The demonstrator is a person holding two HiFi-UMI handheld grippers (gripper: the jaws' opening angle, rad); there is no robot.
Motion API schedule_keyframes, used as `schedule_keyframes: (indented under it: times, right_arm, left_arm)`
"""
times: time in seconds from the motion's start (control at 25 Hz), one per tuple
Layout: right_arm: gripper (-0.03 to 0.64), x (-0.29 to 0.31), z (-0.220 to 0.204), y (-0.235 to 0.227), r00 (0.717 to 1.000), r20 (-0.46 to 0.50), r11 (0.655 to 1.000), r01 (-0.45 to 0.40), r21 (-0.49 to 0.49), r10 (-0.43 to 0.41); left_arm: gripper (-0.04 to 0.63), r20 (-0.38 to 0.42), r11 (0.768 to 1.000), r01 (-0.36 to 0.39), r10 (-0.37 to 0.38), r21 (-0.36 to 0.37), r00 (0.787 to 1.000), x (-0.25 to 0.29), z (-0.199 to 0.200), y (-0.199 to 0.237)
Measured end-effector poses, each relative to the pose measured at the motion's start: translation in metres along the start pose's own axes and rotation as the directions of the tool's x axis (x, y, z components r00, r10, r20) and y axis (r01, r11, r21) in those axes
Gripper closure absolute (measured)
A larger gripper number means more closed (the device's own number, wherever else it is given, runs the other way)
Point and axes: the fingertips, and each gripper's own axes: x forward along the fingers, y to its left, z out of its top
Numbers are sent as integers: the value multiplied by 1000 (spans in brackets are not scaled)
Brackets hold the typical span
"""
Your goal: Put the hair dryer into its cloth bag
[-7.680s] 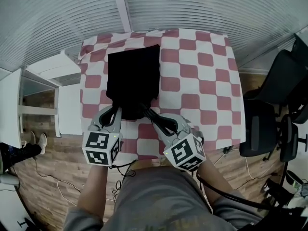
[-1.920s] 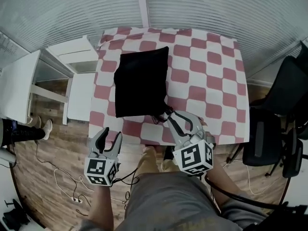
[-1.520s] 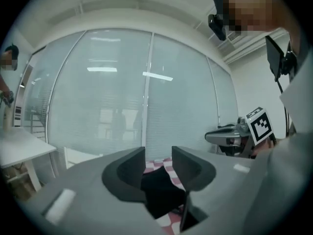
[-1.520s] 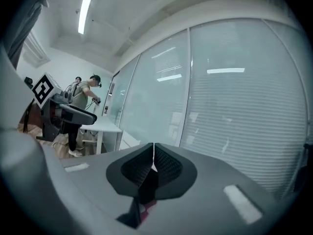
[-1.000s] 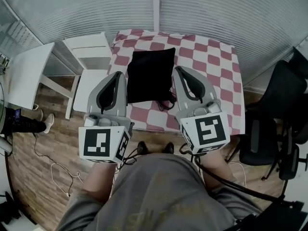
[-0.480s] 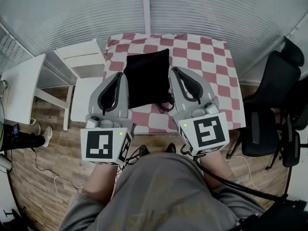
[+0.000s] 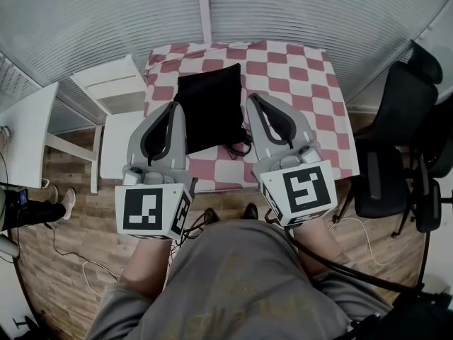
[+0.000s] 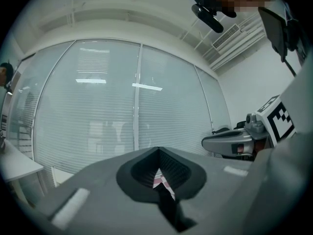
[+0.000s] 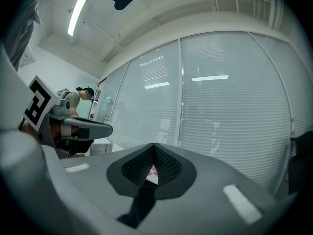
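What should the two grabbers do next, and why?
Probably lower the right gripper toward the black cords trailing from the cloth bag's near edge, to tuck them in or pull them tight. No hair dryer shows outside the bag on the checkered table, and both it and the left gripper are shut, empty and off the table.

Matt cloth bag (image 7: 209, 106), grainy wood floor (image 7: 67, 257)

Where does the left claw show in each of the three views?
Head view: left claw, shut, at lower left, left of the black bag.
Left gripper view: the same claw at bottom centre, from behind.
Right gripper view: that claw at the left edge, side-on.
Shared landmark: the window blinds behind, in all three.
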Motion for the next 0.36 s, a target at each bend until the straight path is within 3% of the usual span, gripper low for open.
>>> schedule_keyframes:
  times: [0.36]
  right_arm:
    - [592, -2, -7, -4, 1000, -3, 1000, -2, 4, 2]
  left_arm:
    - [595, -15, 1000, 8, -8, -2, 1000, 4, -9, -7]
